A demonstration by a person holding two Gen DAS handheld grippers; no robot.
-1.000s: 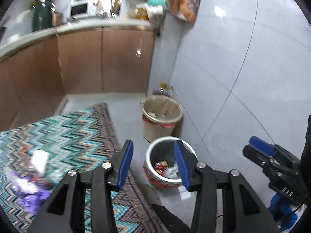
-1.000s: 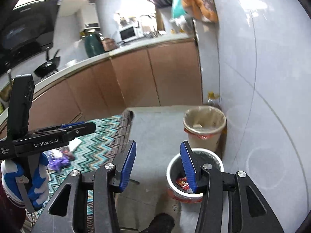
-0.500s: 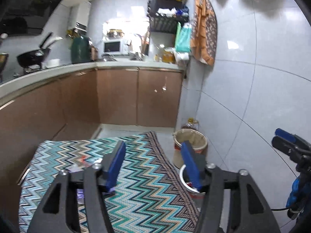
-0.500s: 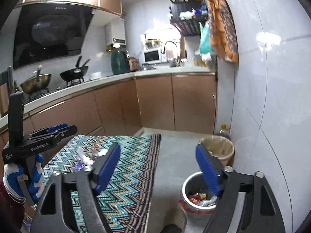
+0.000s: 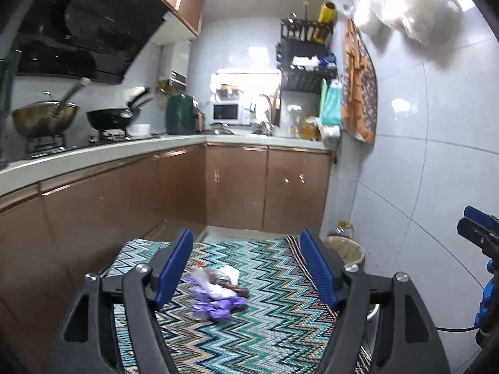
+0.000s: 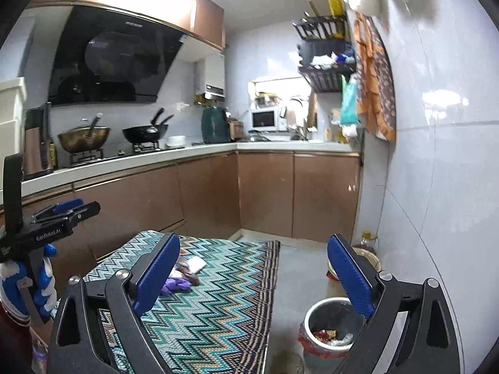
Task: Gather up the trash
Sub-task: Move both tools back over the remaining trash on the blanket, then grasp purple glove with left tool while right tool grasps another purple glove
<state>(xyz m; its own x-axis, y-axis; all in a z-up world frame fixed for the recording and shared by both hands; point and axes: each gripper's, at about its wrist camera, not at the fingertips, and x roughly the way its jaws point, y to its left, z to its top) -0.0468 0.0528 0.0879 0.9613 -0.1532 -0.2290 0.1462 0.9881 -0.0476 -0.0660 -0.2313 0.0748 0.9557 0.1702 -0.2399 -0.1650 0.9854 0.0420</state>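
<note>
Trash (image 5: 218, 293) mid-cloth (image 5: 274, 336), bin (image 6: 330, 327) beside cloth edge

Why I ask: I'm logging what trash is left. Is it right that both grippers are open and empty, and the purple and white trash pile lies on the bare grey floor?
Not quite. The trash pile lies on the zigzag-patterned cloth, not the bare floor, as the left wrist view shows. The left gripper and right gripper are indeed open and empty.
</note>
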